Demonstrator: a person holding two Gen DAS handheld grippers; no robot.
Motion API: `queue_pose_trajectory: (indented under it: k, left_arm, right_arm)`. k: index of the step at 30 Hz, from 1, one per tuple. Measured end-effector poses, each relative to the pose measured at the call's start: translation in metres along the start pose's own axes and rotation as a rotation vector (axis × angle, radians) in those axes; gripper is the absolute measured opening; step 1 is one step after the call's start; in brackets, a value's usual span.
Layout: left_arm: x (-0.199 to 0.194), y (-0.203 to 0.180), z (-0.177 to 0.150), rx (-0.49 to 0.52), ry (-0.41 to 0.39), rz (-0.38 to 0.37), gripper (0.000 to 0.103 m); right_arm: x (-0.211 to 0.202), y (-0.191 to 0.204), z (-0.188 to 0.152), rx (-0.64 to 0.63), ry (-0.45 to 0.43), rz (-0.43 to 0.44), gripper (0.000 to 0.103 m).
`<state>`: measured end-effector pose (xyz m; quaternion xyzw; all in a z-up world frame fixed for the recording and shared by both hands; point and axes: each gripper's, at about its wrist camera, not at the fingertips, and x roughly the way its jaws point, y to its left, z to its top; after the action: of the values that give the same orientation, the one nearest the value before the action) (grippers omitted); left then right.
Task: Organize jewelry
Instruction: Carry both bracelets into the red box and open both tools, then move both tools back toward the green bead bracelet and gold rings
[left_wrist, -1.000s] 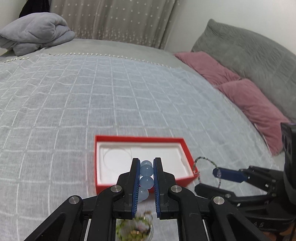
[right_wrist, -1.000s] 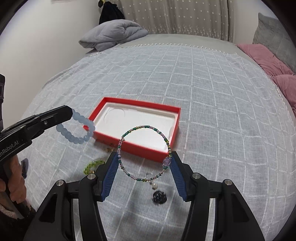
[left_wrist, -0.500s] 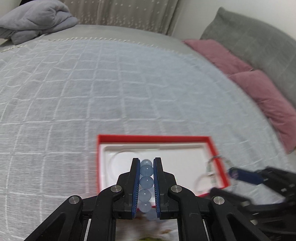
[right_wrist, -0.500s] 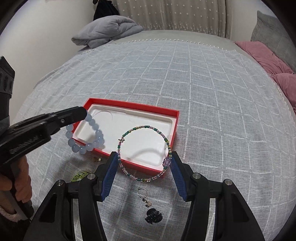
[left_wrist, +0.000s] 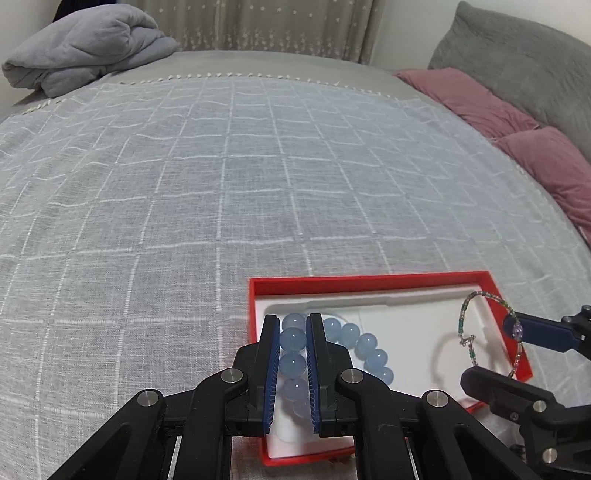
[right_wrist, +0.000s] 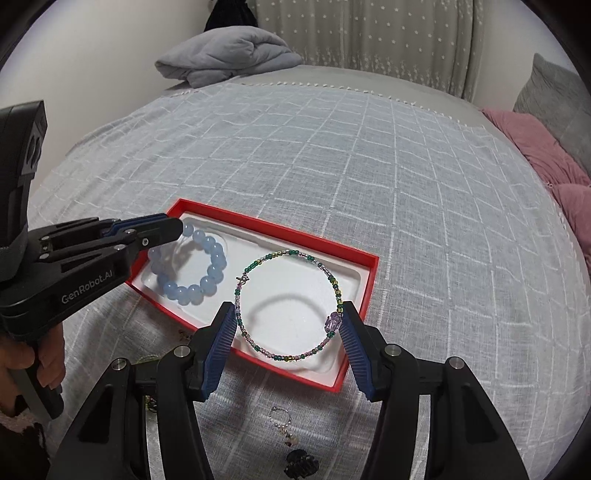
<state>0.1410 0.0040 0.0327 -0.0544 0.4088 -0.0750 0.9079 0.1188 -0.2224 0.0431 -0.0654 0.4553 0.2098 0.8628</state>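
A red jewelry box (right_wrist: 364, 291) with a white liner lies on the grey checked bedspread; it also shows in the left wrist view (left_wrist: 369, 282). My left gripper (left_wrist: 291, 325) is shut on a pale blue bead bracelet (left_wrist: 364, 345), which hangs into the box's left end (right_wrist: 207, 273). My right gripper (right_wrist: 290, 314) holds a thin multicoloured seed-bead bracelet (right_wrist: 291, 254) stretched between its fingers, above the box's right half. That bracelet also shows in the left wrist view (left_wrist: 467, 325).
A small charm earring (right_wrist: 284, 430) and a dark hair clip (right_wrist: 301, 463) lie on the bedspread in front of the box. A green beaded piece (right_wrist: 147, 358) lies near the box's front left. A folded grey blanket (right_wrist: 229, 55) and pink pillows (right_wrist: 546, 155) sit far off.
My left gripper has carried the blue bracelet from beside the box to over its left end. My right gripper has moved forward with the thin bracelet over the box's right half.
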Motion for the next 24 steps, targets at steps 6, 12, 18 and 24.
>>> queue_pose_trajectory:
  k: [6,12,18,24]
  left_arm:
    - [-0.004,0.003,-0.001,-0.005,-0.004,-0.005,0.009]
    - [-0.014,-0.001,-0.005,0.012,-0.021,0.003,0.01]
    - [-0.034,-0.003,-0.008,0.02,-0.045,0.013,0.026]
    - [-0.056,0.0,-0.019,0.003,-0.048,0.028,0.046]
  right_arm:
    - [0.008,0.001,0.0,-0.018,0.025,-0.01,0.06]
    - [0.0,0.0,-0.001,-0.018,0.017,-0.002,0.062]
    - [-0.012,0.002,-0.004,-0.037,0.012,-0.022,0.063]
    - [-0.04,-0.002,-0.012,-0.025,-0.015,-0.023,0.067]
